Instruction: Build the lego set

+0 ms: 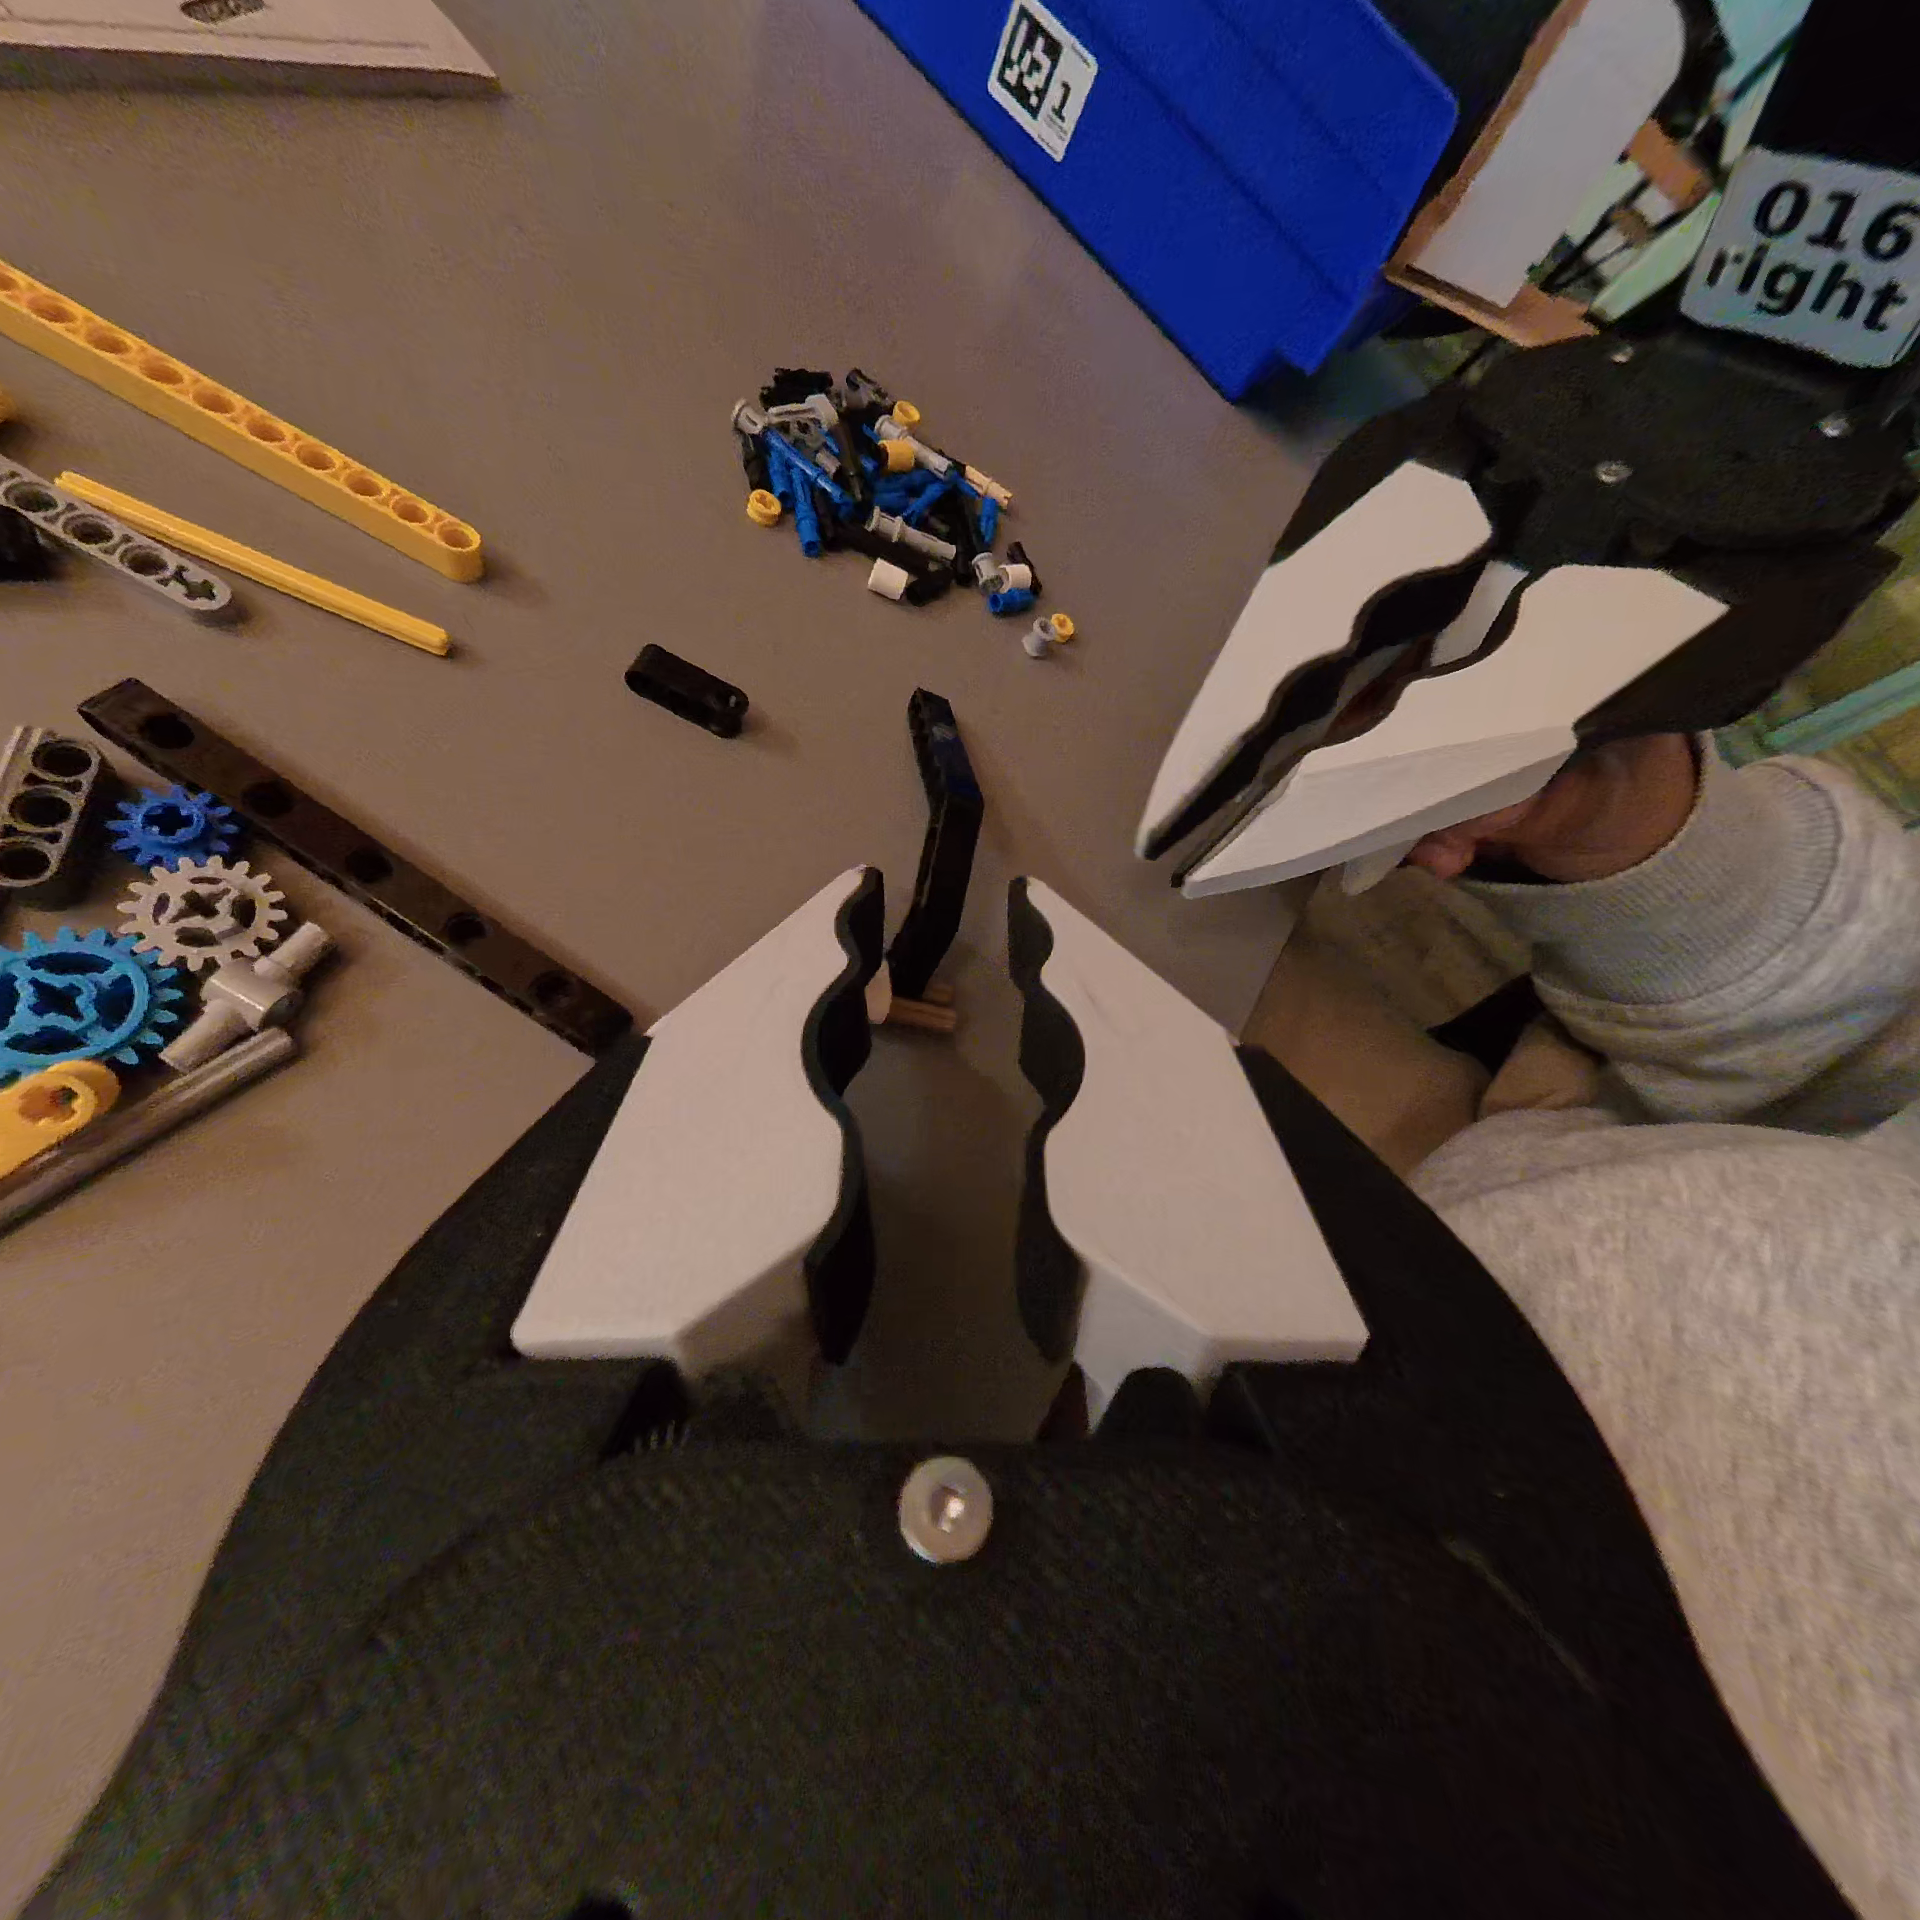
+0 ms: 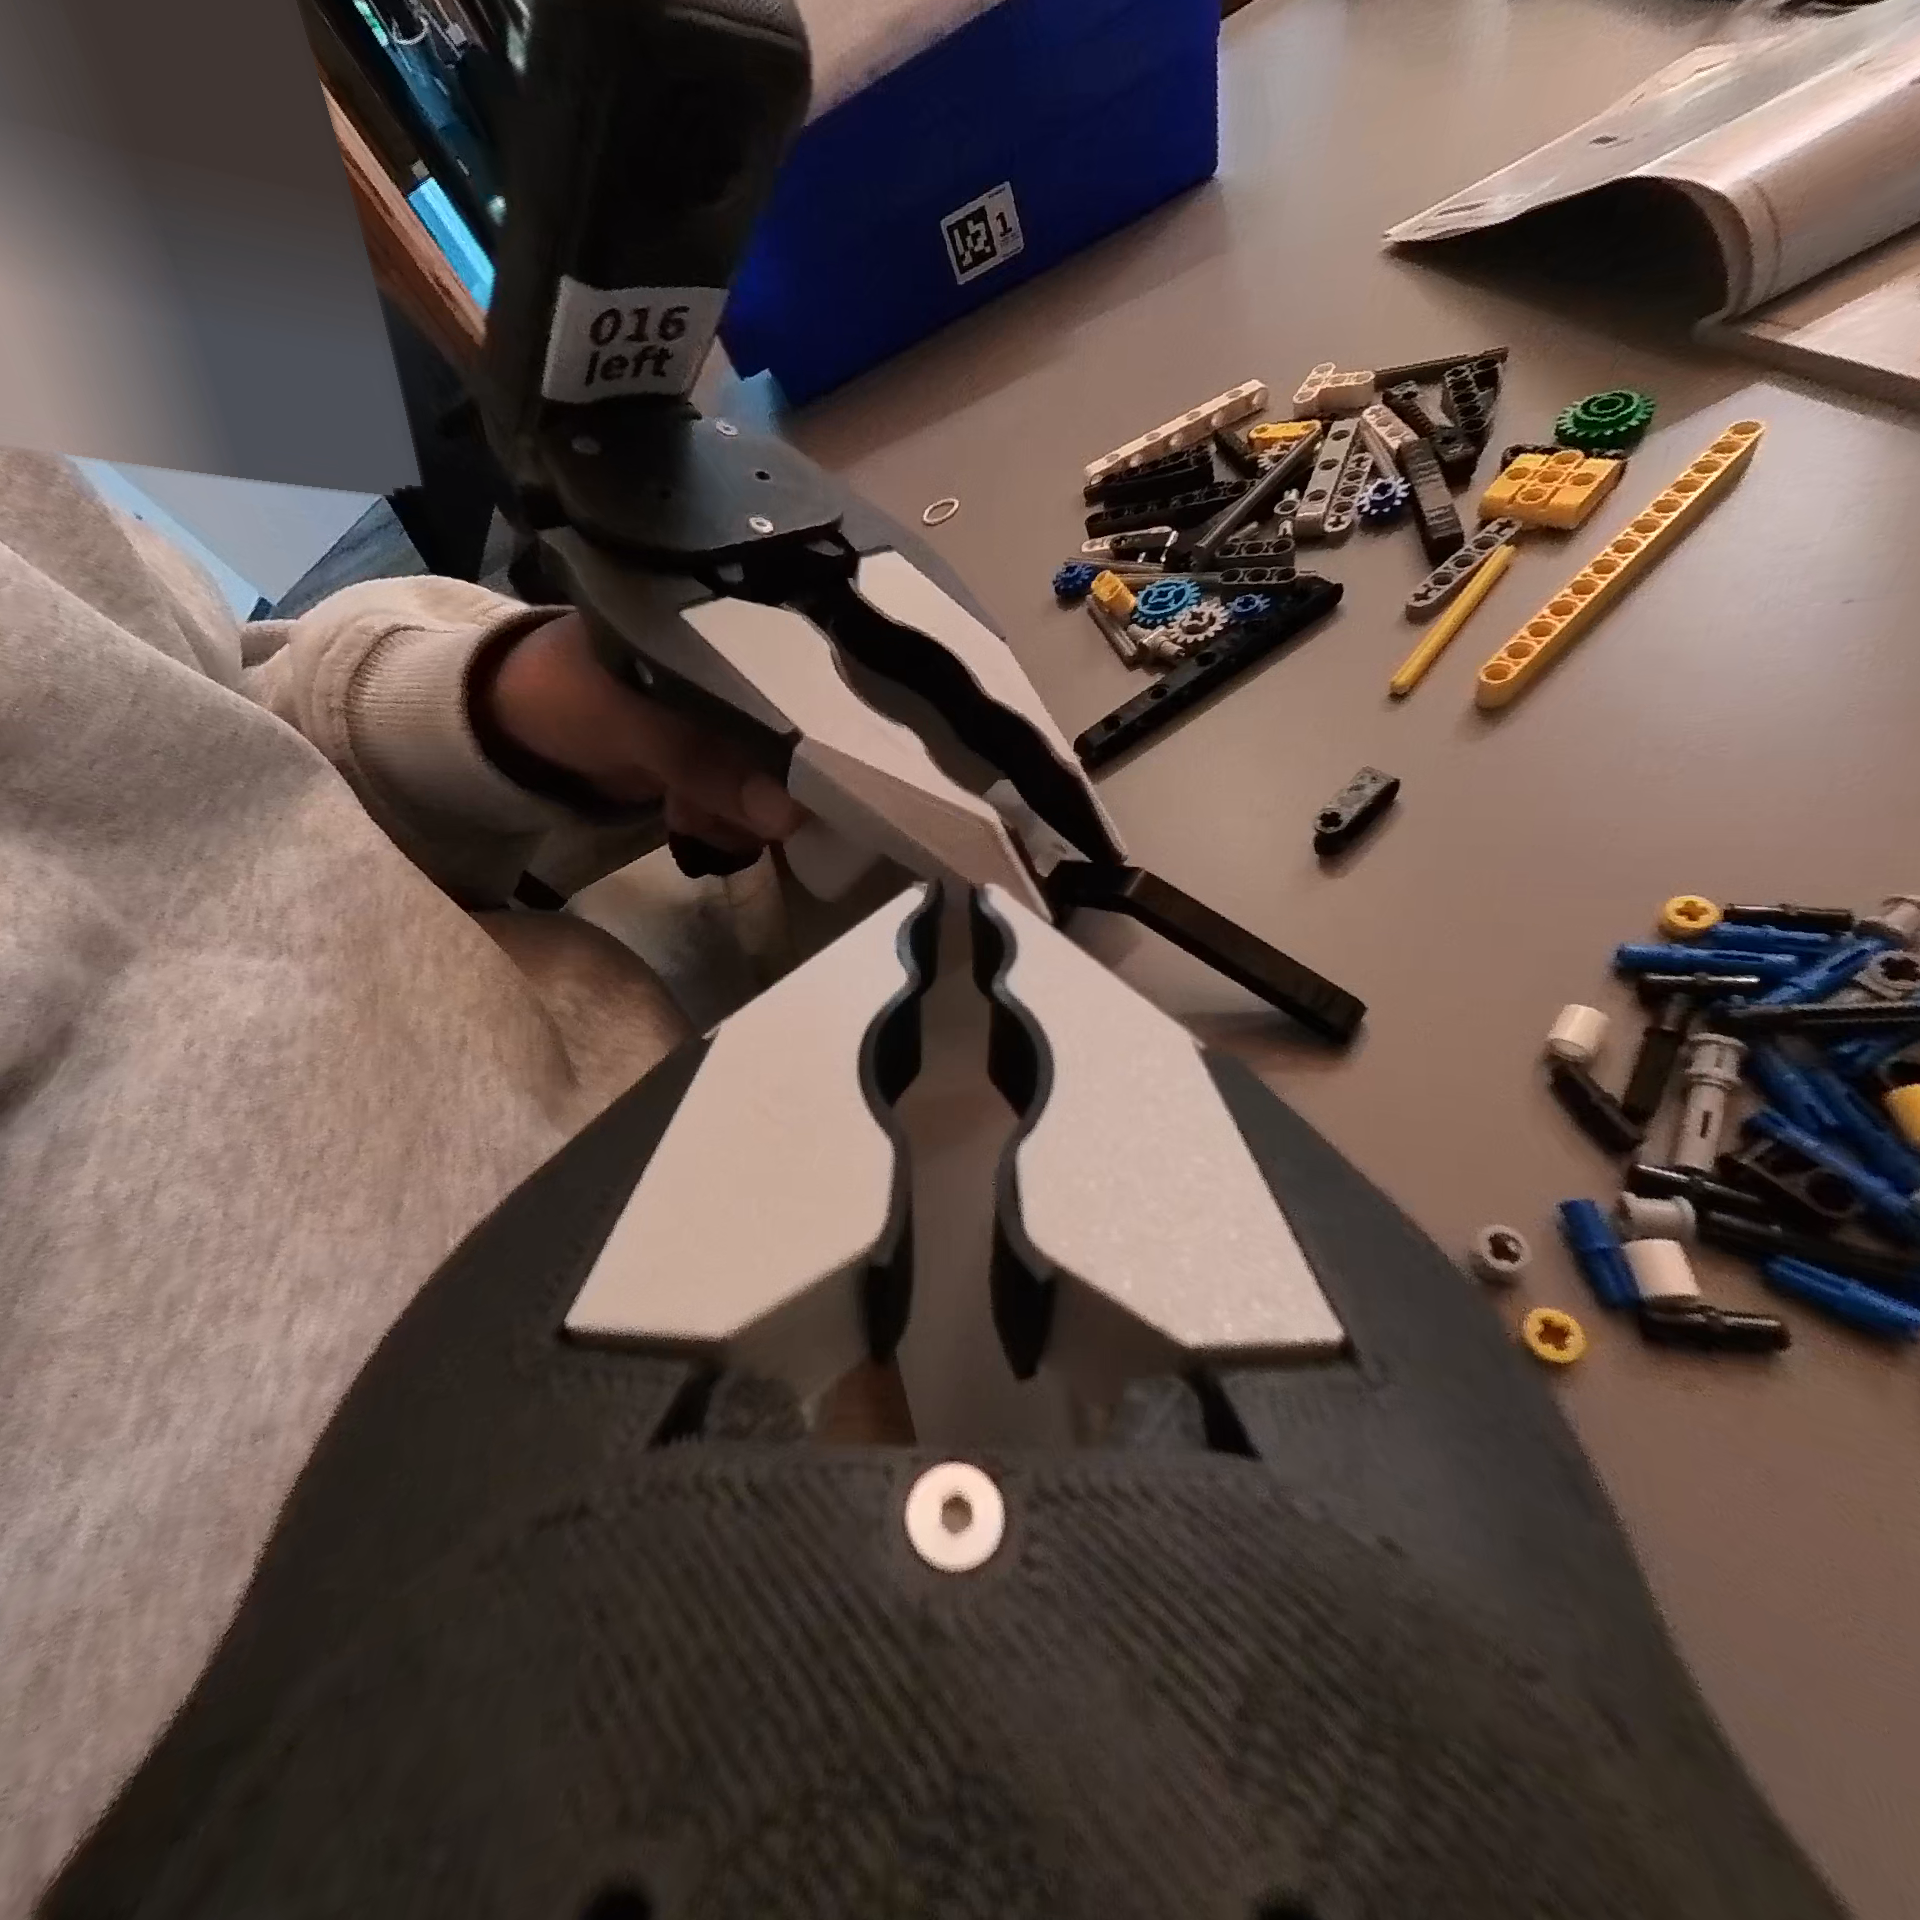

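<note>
My left gripper is closed on a bent black beam near one of its ends. The beam tilts down and forward, and its far end rests on the grey table. Tan pins stick out of its gripped end. In the right wrist view the left gripper holds the same beam just ahead of my right gripper. My right gripper's jaws are almost together with nothing seen between them. It hovers to the right of the beam in the left wrist view.
A pile of small blue, black and grey pins lies ahead. A short black piece, a long black beam, a yellow beam and gears lie left. A blue bin and a booklet stand behind. The grippers are tip to tip, or close to it. The short black piece lies around 6 cm away from my left fingertips. The right camera catches it too, in the right wrist view.
</note>
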`<move>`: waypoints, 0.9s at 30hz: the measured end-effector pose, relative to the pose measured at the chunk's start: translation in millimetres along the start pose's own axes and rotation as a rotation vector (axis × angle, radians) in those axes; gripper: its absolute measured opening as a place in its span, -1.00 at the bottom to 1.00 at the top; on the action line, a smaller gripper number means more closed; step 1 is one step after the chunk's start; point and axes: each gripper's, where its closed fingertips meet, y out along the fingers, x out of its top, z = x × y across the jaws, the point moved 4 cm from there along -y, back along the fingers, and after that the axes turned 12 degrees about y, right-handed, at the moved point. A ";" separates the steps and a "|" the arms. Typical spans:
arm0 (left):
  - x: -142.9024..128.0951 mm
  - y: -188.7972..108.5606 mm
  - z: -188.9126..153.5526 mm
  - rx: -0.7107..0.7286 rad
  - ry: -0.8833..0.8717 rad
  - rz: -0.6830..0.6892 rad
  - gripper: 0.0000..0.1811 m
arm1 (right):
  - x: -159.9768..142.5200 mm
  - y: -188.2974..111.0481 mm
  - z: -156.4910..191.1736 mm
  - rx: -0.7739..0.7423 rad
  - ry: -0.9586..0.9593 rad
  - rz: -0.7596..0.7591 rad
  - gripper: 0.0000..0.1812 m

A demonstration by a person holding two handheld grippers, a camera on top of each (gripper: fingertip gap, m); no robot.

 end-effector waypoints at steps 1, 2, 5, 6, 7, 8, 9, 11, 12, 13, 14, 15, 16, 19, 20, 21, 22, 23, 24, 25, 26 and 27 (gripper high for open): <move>0.6 -0.6 0.4 -0.009 -0.014 -0.006 -0.75 | 0.1 0.0 0.1 0.001 -0.001 0.000 -0.97; 1.3 -1.3 0.8 -0.016 -0.023 -0.014 -0.75 | 0.0 0.0 0.1 0.001 0.000 0.001 -0.97; 3.5 -3.7 0.7 -0.035 -0.031 -0.032 -0.70 | 0.2 0.0 -0.2 0.002 0.003 0.001 -0.97; 4.3 -4.7 0.4 -0.047 -0.030 -0.039 -0.66 | 0.3 -0.1 -0.3 0.002 0.004 -0.001 -0.97; 5.7 -6.1 0.3 -0.060 -0.030 -0.049 -0.62 | 0.5 -0.4 -0.3 0.002 0.005 -0.003 -0.97; 7.6 -8.4 0.9 -0.071 -0.032 -0.063 -0.59 | 1.0 -0.9 0.0 0.003 0.003 -0.008 -0.97; 9.5 -11.2 3.1 -0.075 -0.036 -0.076 -0.56 | 2.2 -2.7 1.8 0.009 -0.011 -0.025 -0.99; 14.3 -19.6 12.3 -0.051 -0.037 -0.108 -0.53 | 11.6 -13.5 5.2 -0.010 -0.078 -0.117 -1.00; 17.2 -25.1 18.4 -0.027 -0.035 -0.129 -0.51 | 18.3 -22.2 3.4 -0.052 -0.122 -0.169 -1.00; 19.9 -31.0 25.6 0.008 -0.032 -0.151 -0.51 | 24.8 -31.7 -0.3 -0.106 -0.157 -0.215 -1.00; 22.2 -36.8 33.5 0.055 -0.018 -0.172 -0.52 | 30.2 -40.8 -5.2 -0.155 -0.179 -0.253 -1.00; 24.1 -42.3 41.1 0.107 0.000 -0.190 -0.53 | 33.8 -48.9 -11.1 -0.202 -0.190 -0.281 -1.00; 26.0 -47.0 47.0 0.149 0.016 -0.207 -0.53 | 35.8 -55.7 -18.5 -0.251 -0.189 -0.303 -1.00; 30.5 -54.4 55.5 0.218 0.035 -0.252 -0.59 | 40.6 -73.1 -41.8 -0.415 -0.162 -0.384 -1.00; 30.8 -54.7 56.9 0.231 0.032 -0.254 -0.59 | 43.2 -78.8 -46.9 -0.468 -0.169 -0.420 -1.00; 30.6 -54.2 58.4 0.253 0.032 -0.246 -0.60 | 45.3 -83.2 -50.1 -0.509 -0.183 -0.449 -1.00; 30.4 -53.3 58.8 0.272 0.042 -0.234 -0.60 | 46.9 -86.1 -52.3 -0.542 -0.199 -0.470 -1.00; 30.4 -51.9 58.5 0.288 0.057 -0.221 -0.60 | 47.5 -87.3 -54.2 -0.565 -0.211 -0.481 -1.00; 30.0 -50.3 58.3 0.304 0.071 -0.205 -0.60 | 47.0 -87.0 -56.5 -0.583 -0.214 -0.483 -1.00; 29.6 -48.8 58.0 0.317 0.083 -0.190 -0.60 | 45.9 -86.0 -59.7 -0.596 -0.209 -0.480 -1.00; 29.0 -47.3 58.1 0.325 0.090 -0.175 -0.60 | 45.2 -85.8 -63.4 -0.612 -0.196 -0.478 -1.00; 28.4 -46.2 58.6 0.329 0.089 -0.165 -0.59 | 45.9 -86.6 -65.3 -0.619 -0.185 -0.480 -1.00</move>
